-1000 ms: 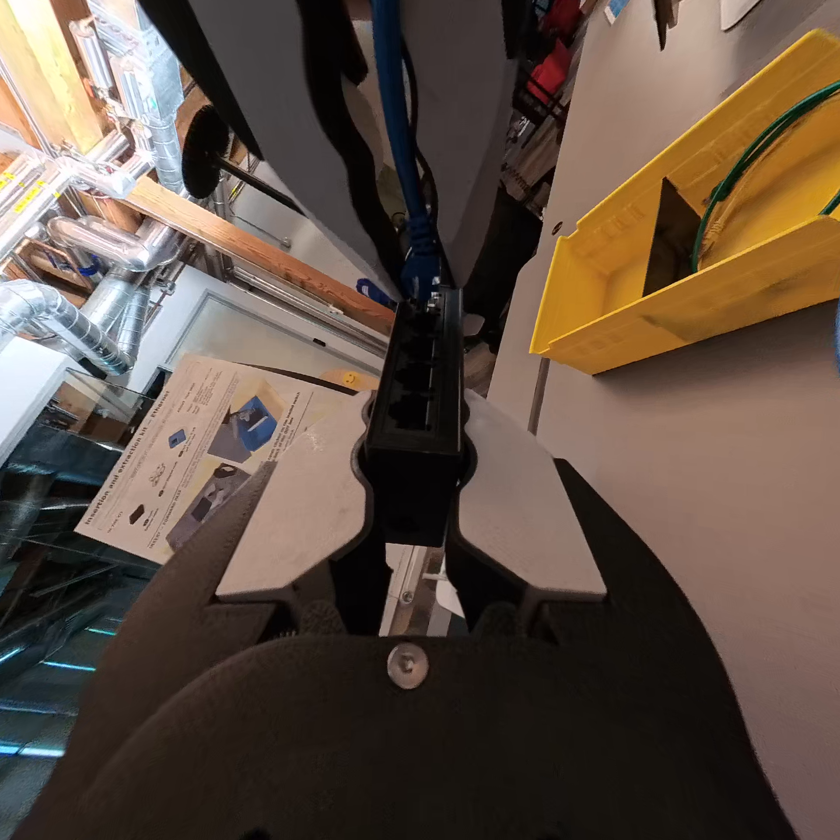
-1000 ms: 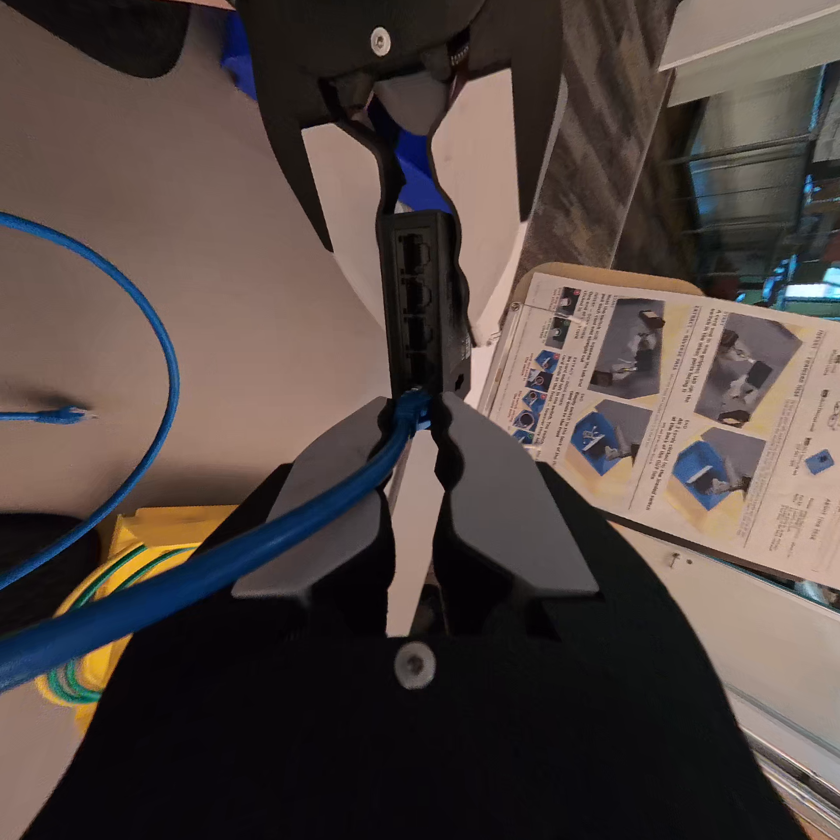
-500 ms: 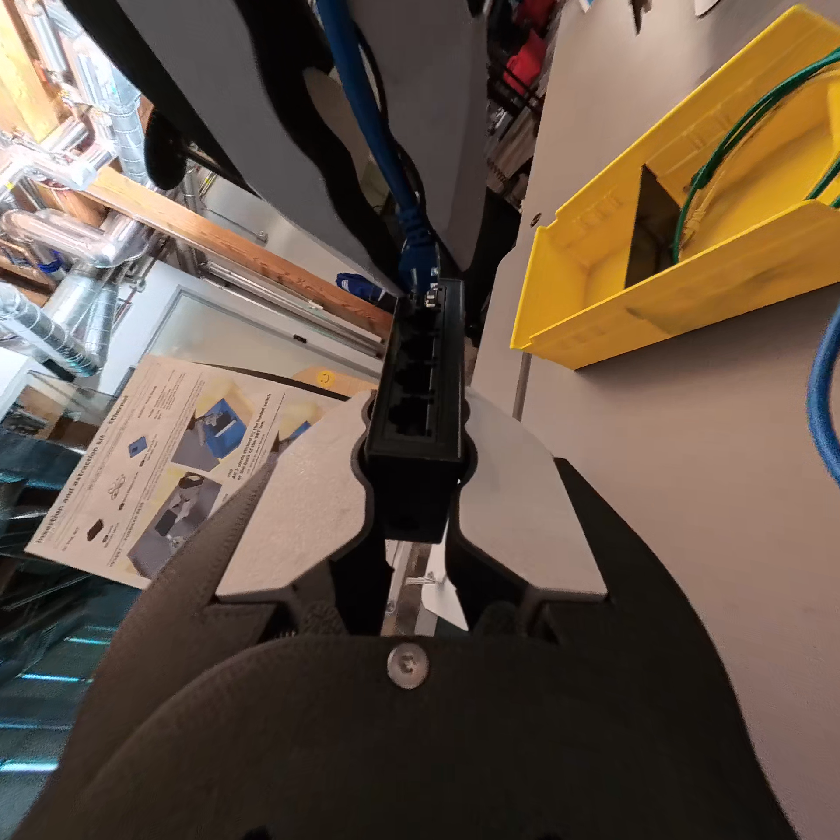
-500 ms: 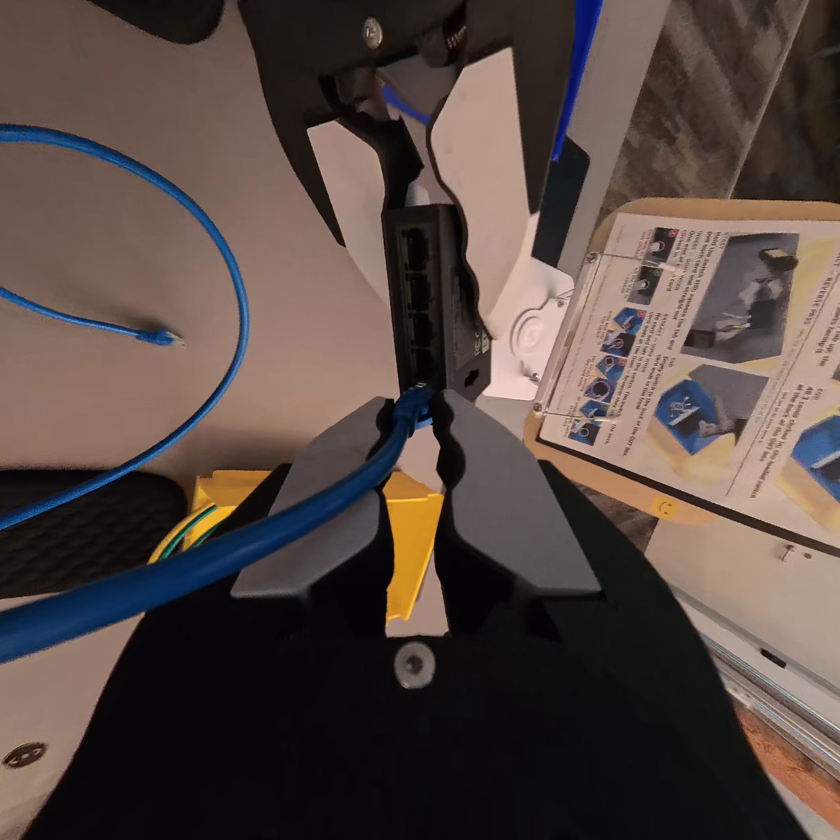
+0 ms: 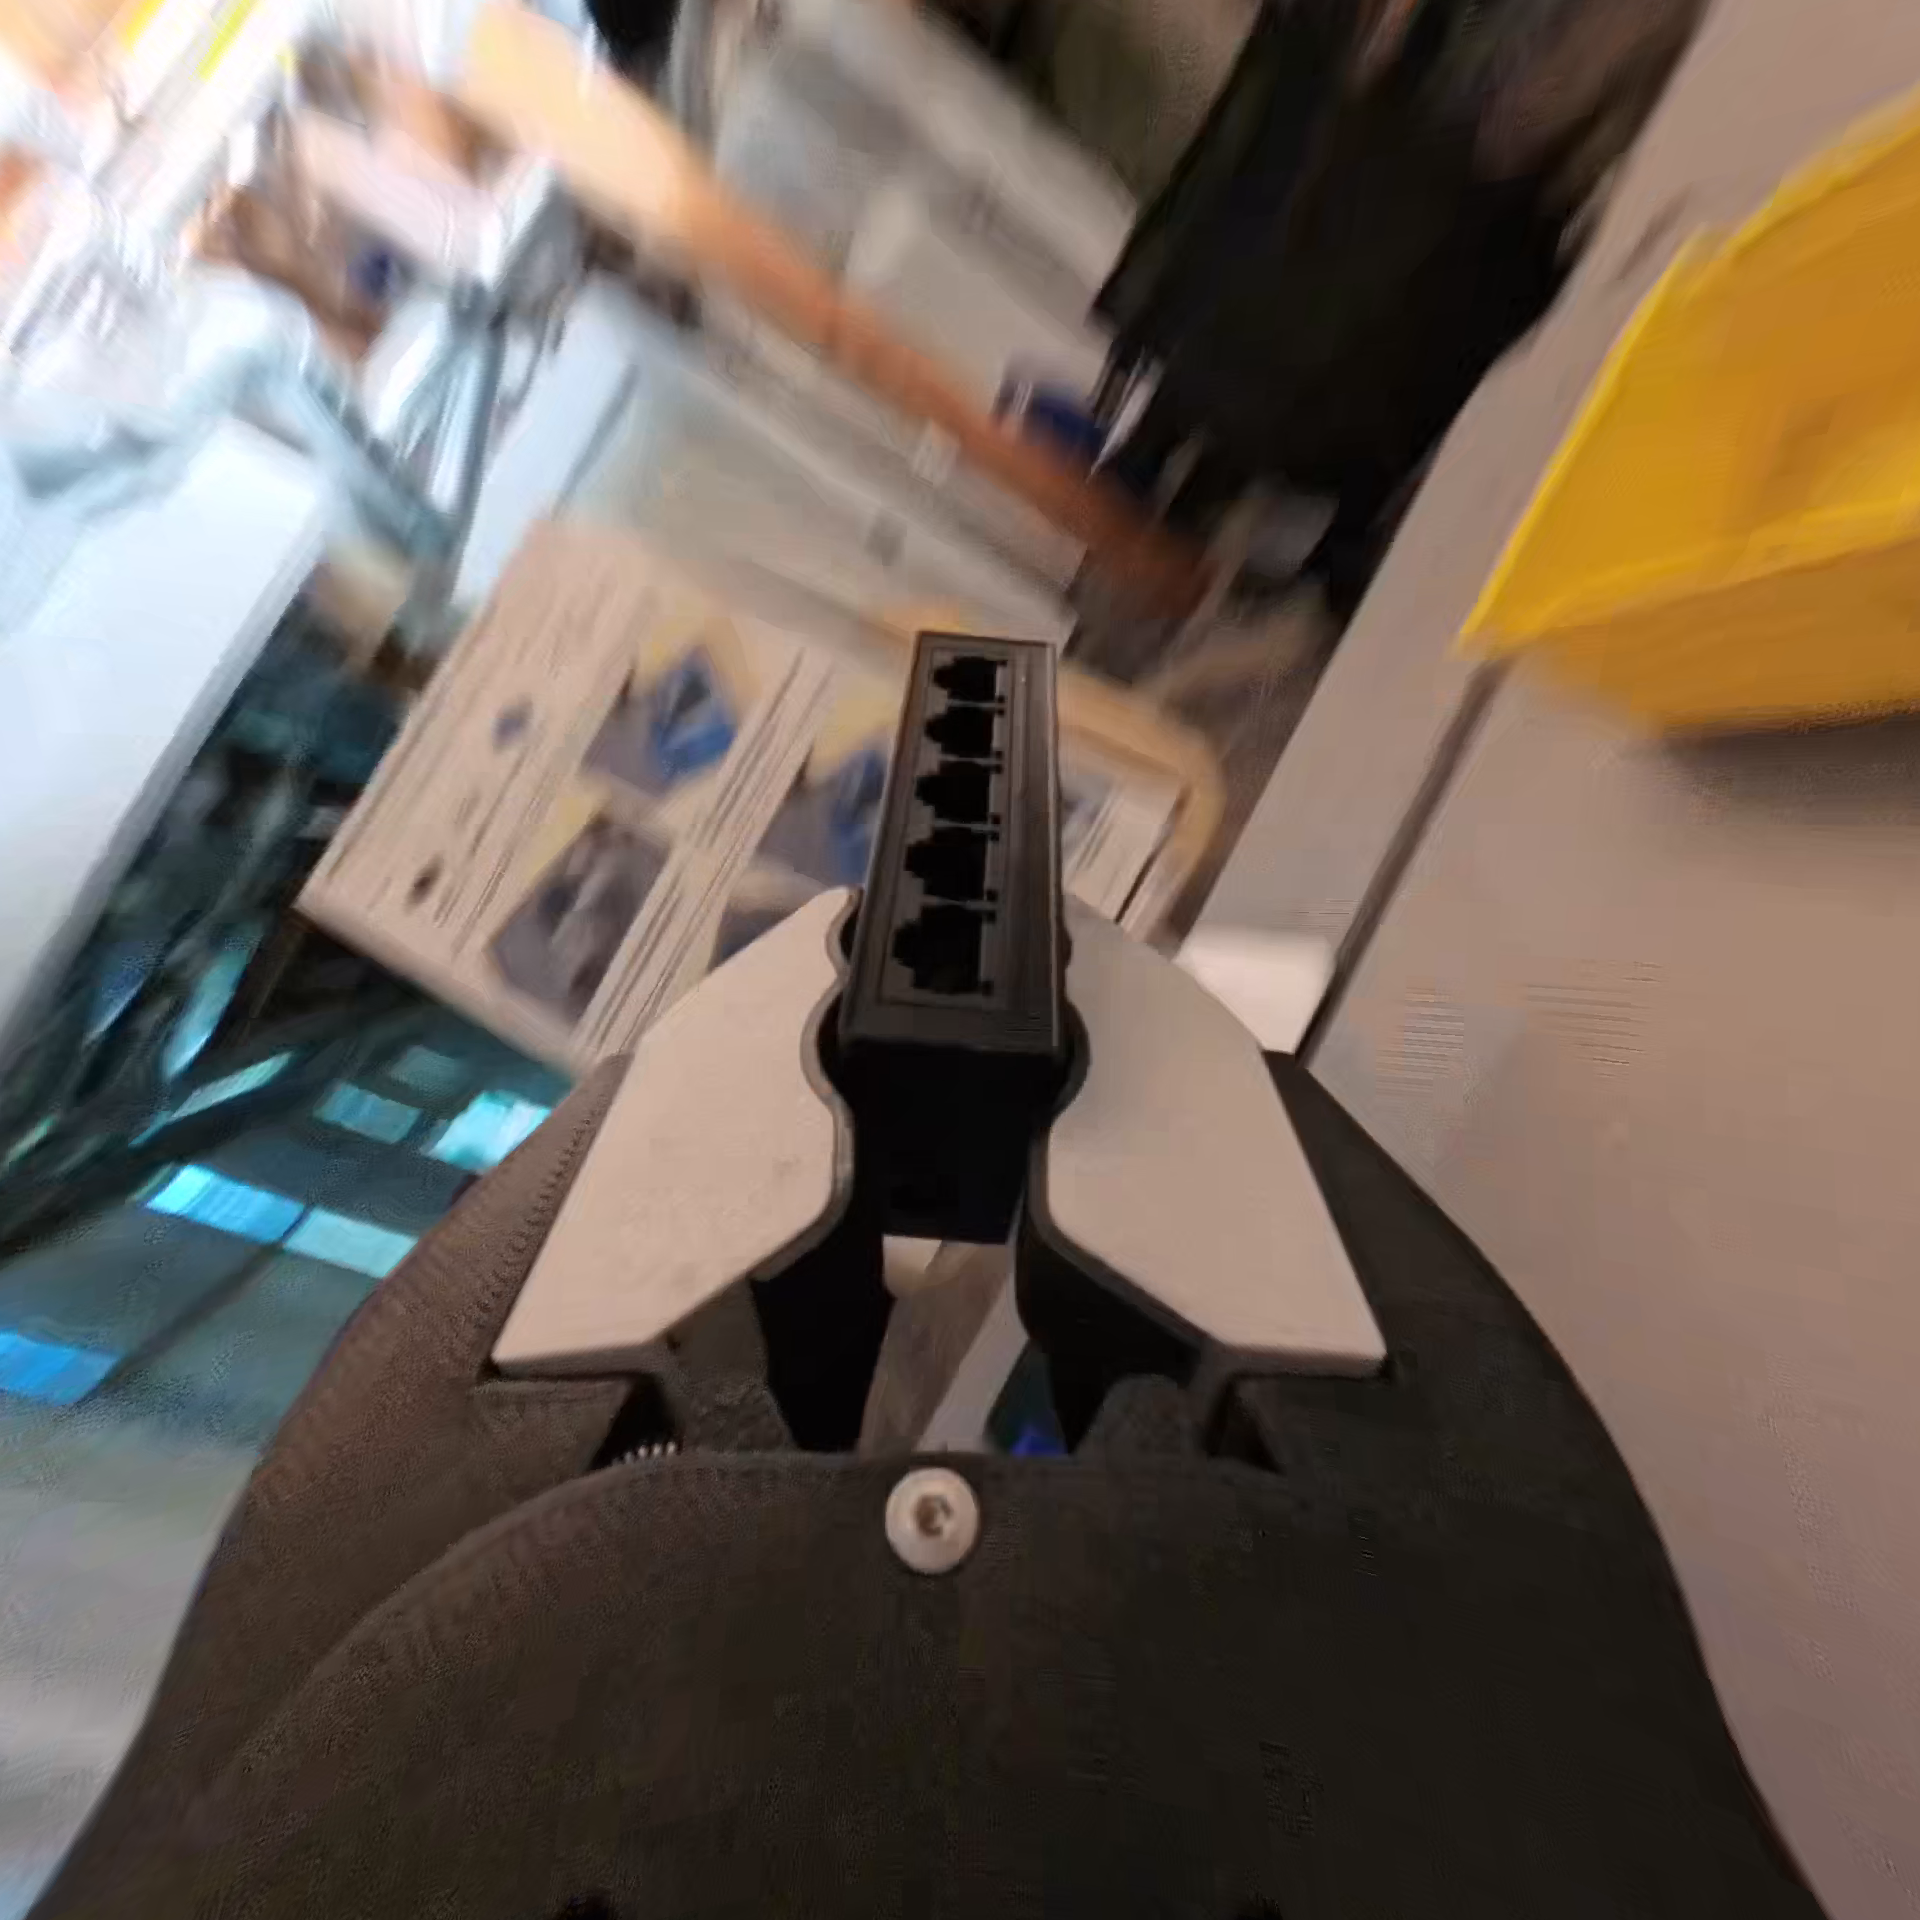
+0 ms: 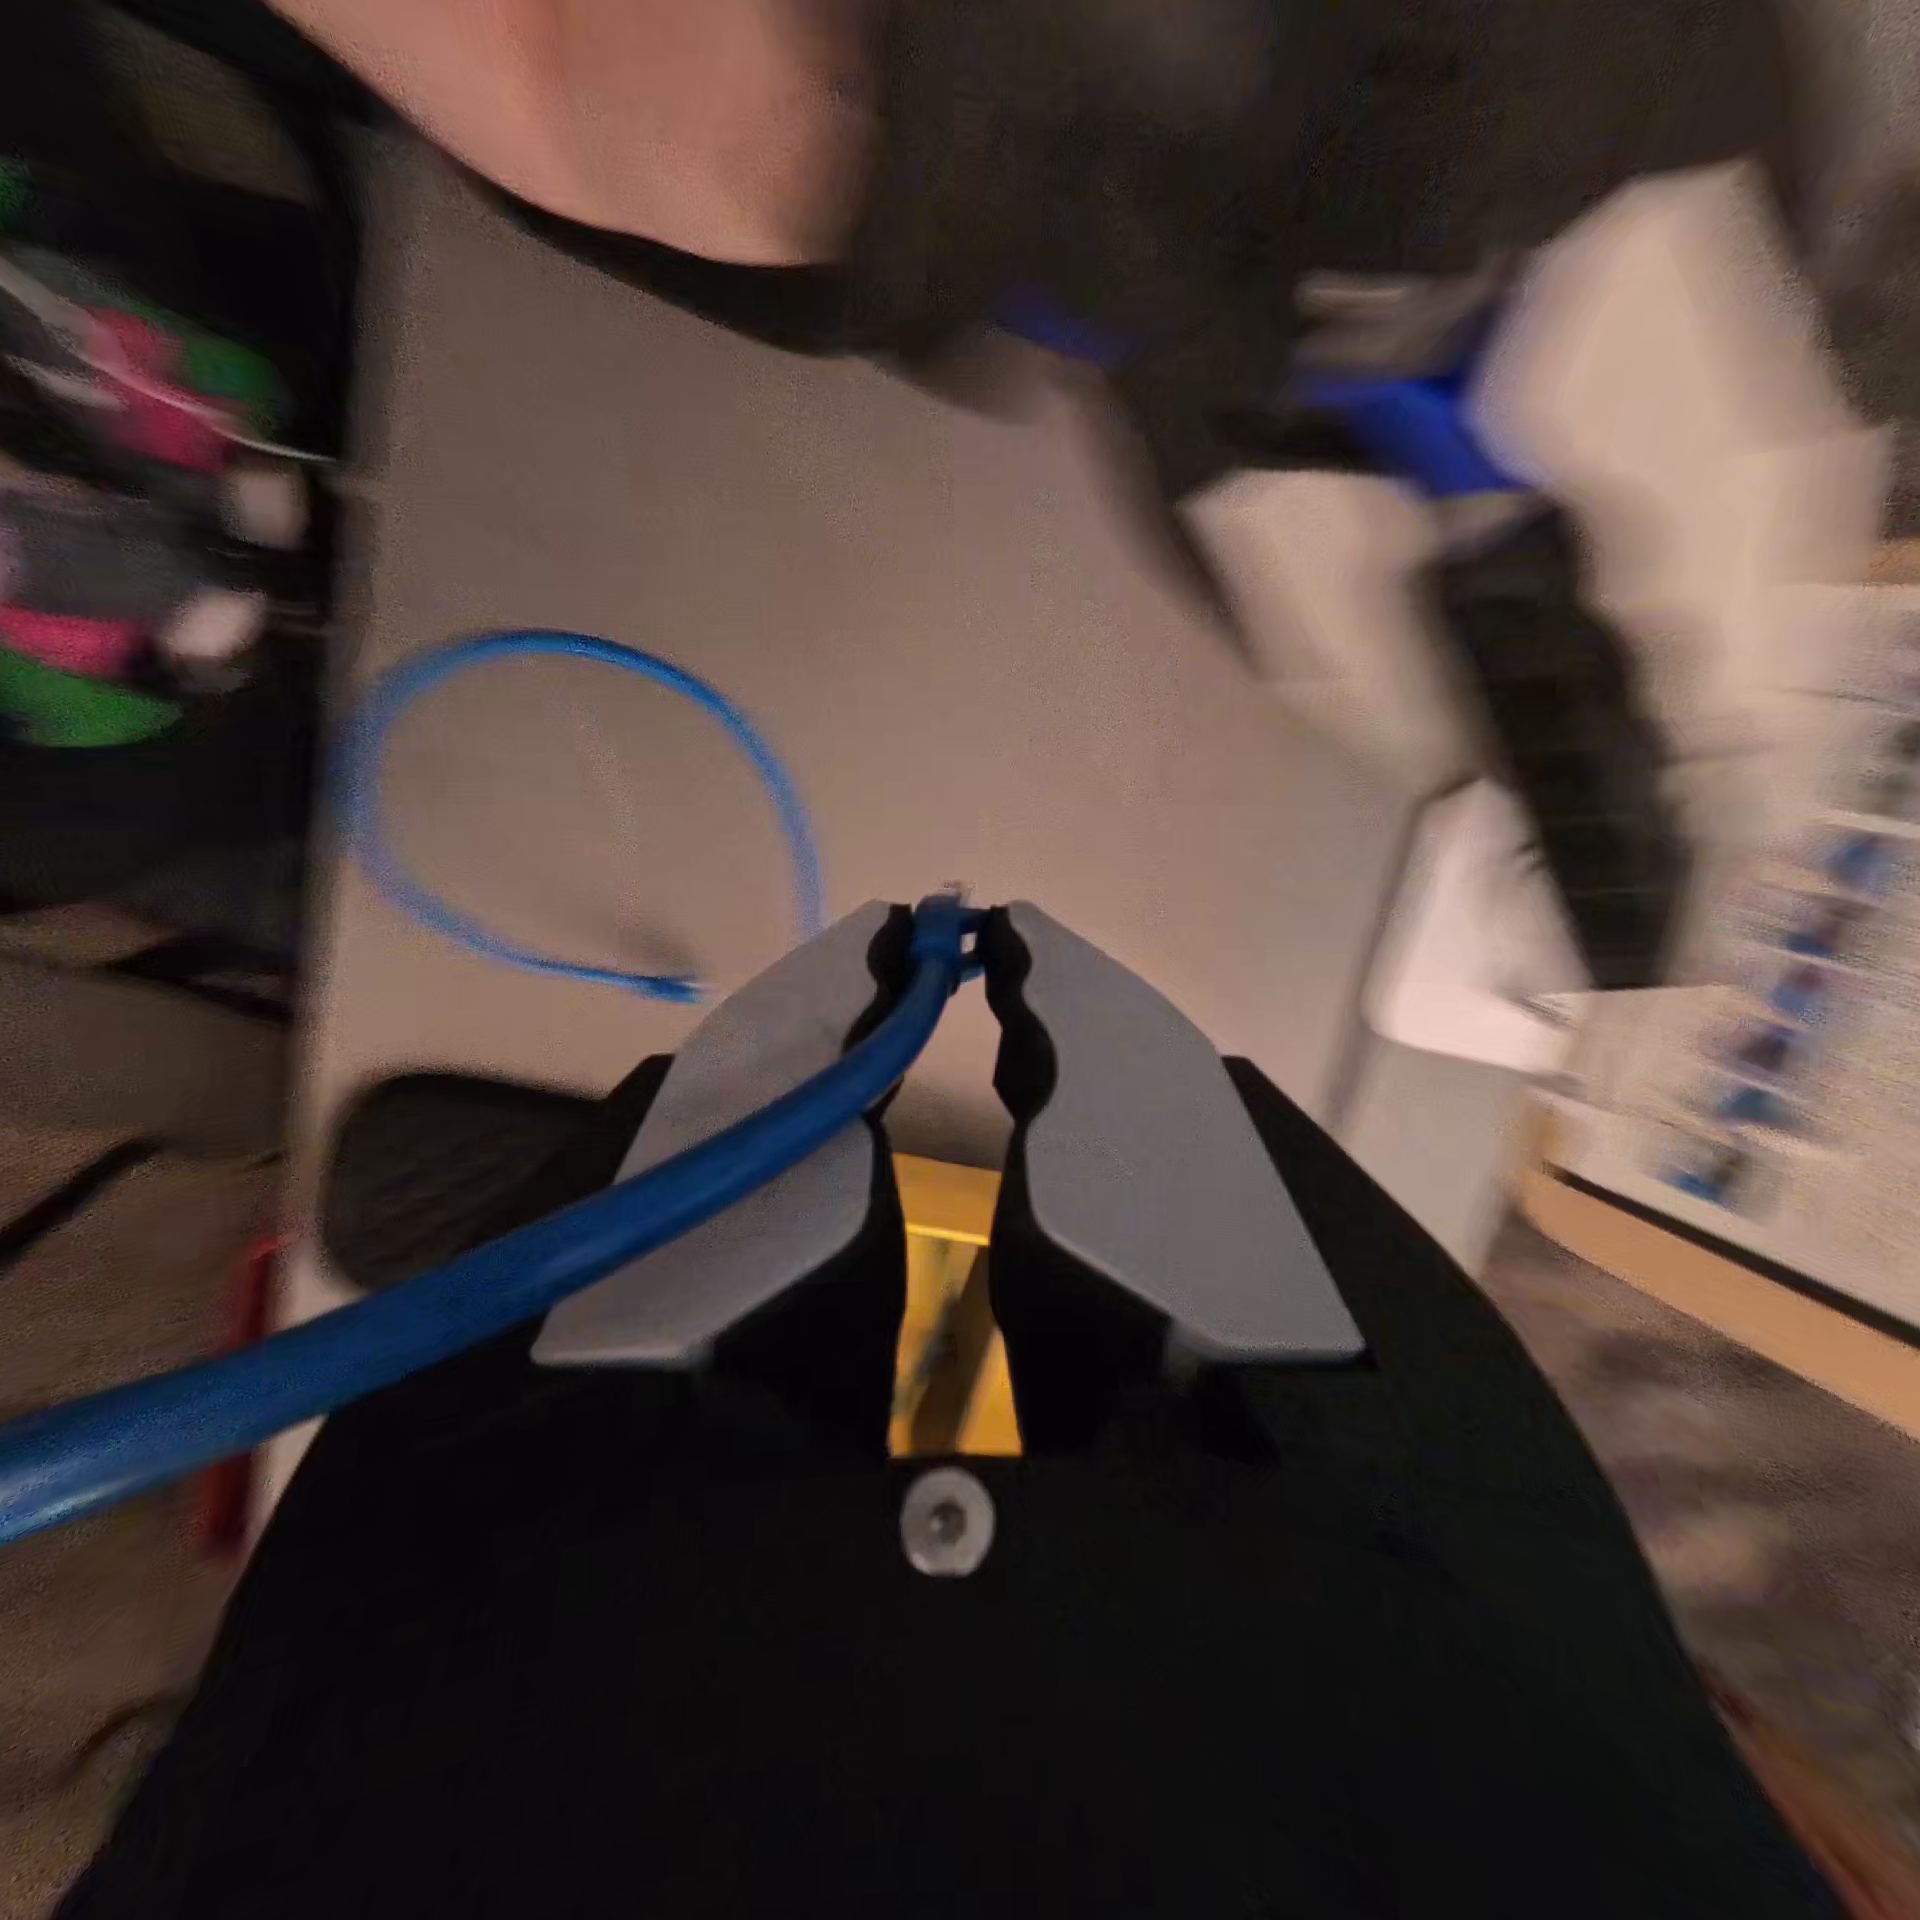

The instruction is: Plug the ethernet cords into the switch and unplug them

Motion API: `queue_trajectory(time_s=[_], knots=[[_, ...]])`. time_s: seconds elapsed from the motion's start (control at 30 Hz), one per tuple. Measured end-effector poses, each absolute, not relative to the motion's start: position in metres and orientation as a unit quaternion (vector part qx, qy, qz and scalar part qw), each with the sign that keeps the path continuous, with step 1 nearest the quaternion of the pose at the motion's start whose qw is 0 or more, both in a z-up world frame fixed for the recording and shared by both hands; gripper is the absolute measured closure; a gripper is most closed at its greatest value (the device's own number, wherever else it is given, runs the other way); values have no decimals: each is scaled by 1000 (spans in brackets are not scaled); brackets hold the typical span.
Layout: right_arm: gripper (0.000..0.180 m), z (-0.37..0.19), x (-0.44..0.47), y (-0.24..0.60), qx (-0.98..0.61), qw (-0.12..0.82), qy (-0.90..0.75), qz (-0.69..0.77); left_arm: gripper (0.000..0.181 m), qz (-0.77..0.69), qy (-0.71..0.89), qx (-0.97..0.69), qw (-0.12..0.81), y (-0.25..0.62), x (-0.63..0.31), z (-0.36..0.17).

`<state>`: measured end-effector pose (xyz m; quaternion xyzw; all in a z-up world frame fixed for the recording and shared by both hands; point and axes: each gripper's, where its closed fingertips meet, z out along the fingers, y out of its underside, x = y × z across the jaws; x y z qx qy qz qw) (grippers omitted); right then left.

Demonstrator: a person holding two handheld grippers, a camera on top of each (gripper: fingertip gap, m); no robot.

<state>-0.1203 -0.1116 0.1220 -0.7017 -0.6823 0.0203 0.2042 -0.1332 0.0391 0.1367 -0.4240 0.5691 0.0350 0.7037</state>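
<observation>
The left tool [image 5: 951,966] pinches the black switch [image 5: 961,862], all ports bare. The right tool [image 6: 940,920] pinches the blue cord [image 6: 644,1226] at its plug, over the grey table [image 6: 935,675].

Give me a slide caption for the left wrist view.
Left hand-held gripper clamps the black switch, all five ports empty, beside a blurred yellow bin.

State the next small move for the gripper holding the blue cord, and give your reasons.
Probably set the blue cord down on the table and open. The right gripper is shut on its plug end, clear of the switch, whose five ports all show empty in the left gripper, so this cord looks unplugged.
</observation>
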Motion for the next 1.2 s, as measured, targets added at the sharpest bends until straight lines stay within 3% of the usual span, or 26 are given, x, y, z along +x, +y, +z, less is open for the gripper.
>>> queue_trajectory(time_s=[0.07, 0.23, 0.4, 0.67, 0.8, 1.0, 1.2], knots=[[163, 103, -81, -91, -678, 170, -701, -144, 152, -54, 564, -442, 696, 43, -152, 143], [164, 166, -87, -76, -684, 370, -624, -76, 152, -201, 545, -377, 722, -8, -173, 181], [164, 178, 57, -52, -783, 286, -472, -287, 151, -320, 533, -381, 684, -17, -187, 191], [164, 301, 120, -67, -816, 347, -340, -313, 151, -375, 514, -382, 670, -17, -209, 200], [164, 340, 163, -85, -836, 318, -273, -354, 152, -370, 514, -383, 673, -17, -214, 201], [164, 339, 189, -103, -844, 280, -249, -384, 151, -362, 522, -386, 668, -17, -212, 198], [164, 277, 211, -104, -857, 205, -266, -389, 152, -354, 532, -388, 664, -19, -208, 194]])
